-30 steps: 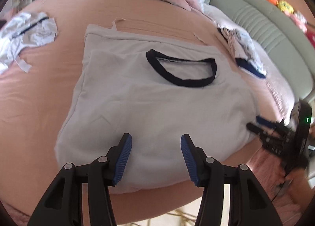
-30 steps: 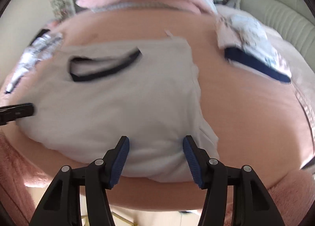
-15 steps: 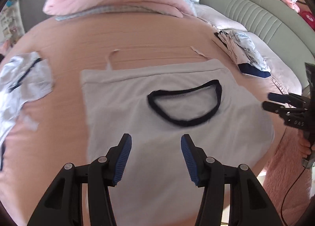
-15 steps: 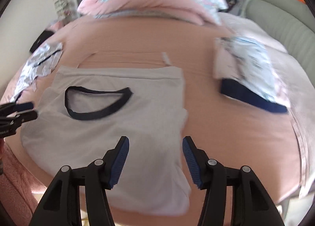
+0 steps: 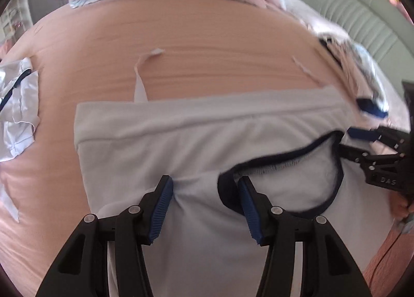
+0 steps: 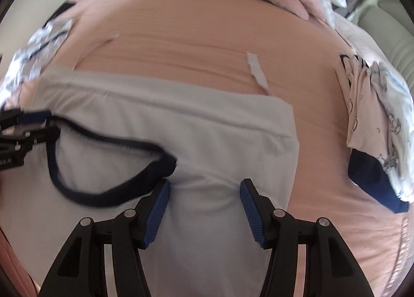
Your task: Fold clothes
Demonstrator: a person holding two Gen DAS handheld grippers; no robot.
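Both grippers, left gripper point(image 5: 203, 202) and right gripper point(image 6: 204, 202), now sit low over the pale shirt point(image 5: 181, 147), jaws apart and holding nothing, where a second ago we hovered back at its near hem. On the pink bed point(image 5: 207, 46) the shirt lies flat toward the near edge. We flank the navy collar point(image 6: 108, 193) on either side, so we judge the shoulder grab comes next.

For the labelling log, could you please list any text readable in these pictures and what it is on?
"DAS": on the right gripper body, seen from the left wrist view; anything after it is cut off.
Marking on the left gripper body, in the right wrist view: too blurred to read.
No text shows on the white shirt.
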